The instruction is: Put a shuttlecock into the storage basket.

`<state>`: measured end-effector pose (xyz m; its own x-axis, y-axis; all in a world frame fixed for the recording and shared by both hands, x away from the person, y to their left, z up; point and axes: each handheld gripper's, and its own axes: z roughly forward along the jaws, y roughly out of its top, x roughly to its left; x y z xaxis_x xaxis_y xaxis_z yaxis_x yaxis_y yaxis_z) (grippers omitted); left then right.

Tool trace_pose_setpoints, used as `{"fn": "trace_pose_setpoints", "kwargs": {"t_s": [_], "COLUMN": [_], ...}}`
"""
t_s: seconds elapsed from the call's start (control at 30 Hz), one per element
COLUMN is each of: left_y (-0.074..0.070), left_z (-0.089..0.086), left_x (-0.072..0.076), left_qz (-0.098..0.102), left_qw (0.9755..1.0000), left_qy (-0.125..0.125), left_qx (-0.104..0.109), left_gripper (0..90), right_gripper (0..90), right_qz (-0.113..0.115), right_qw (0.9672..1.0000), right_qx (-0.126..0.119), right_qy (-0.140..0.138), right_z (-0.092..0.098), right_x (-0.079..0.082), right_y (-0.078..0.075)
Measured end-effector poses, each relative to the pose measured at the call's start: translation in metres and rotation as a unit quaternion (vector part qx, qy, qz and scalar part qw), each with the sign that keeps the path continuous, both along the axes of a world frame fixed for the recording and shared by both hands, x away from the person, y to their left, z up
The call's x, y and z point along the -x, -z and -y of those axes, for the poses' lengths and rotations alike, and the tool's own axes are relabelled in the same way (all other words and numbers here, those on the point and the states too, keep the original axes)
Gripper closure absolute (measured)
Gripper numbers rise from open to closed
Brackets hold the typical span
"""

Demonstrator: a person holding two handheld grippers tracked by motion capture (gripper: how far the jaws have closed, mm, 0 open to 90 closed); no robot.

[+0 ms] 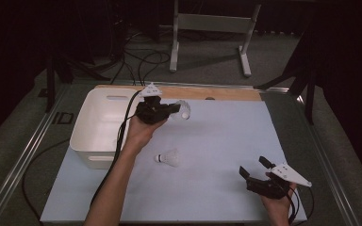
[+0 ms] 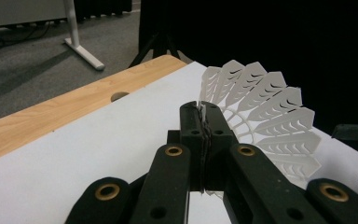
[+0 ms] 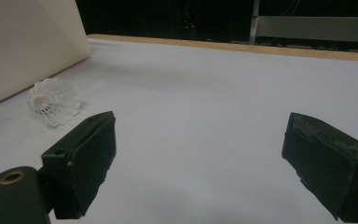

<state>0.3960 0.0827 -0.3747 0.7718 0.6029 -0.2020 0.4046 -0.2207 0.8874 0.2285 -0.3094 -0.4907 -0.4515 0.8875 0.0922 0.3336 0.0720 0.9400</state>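
Left tool (image 1: 173, 109) is clamped on a shuttlecock (image 1: 183, 109), pinching the edge of its white skirt; jaws fully together on it in the left gripper view (image 2: 204, 122), the skirt (image 2: 265, 116) fanning out to the right of the jaws. It's held in the air near the counter's (image 1: 226, 141) far edge, just right of the white bin (image 1: 99, 127), which sits at the far left corner.

Second shuttlecock (image 1: 168, 158) lies on its side mid-counter, just right of the bin's near corner, untouched. Also seen in the right gripper view (image 3: 53, 102), lying near the bin wall (image 3: 28, 42).

Right tool (image 1: 257, 171) sits at the near right corner, jaws wide apart, nothing between them (image 3: 198, 154). Well apart from both shuttlecocks.

Wood strip (image 1: 226, 93) runs along the far edge.
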Motion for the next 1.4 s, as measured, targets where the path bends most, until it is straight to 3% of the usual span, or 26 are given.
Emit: {"fn": "trace_pose_setpoints", "kwargs": {"t_s": [0.53, 1.0, 1.4], "left_y": [0.000, -0.003, -0.005], "left_z": [-0.005, -0.012, -0.013], "left_x": [-0.001, 0.001, 0.003], "left_qz": [-0.006, 0.000, 0.004], "left_qw": [0.9999, 0.9996, 0.9994], "left_qy": [0.012, 0.024, 0.032], "left_qx": [0.001, 0.015, 0.010], "left_gripper": [89.9, 89.9, 89.9], "right_gripper": [9.9, 9.9, 9.9], "right_qz": [0.001, 0.002, 0.001], "right_qw": [1.0000, 1.0000, 1.0000], "right_qx": [-0.001, -0.001, 0.000], "right_qy": [0.000, 0.001, 0.001], "right_z": [0.000, 0.000, 0.000], "right_x": [0.000, 0.000, 0.000], "right_y": [0.000, 0.000, 0.000]}}
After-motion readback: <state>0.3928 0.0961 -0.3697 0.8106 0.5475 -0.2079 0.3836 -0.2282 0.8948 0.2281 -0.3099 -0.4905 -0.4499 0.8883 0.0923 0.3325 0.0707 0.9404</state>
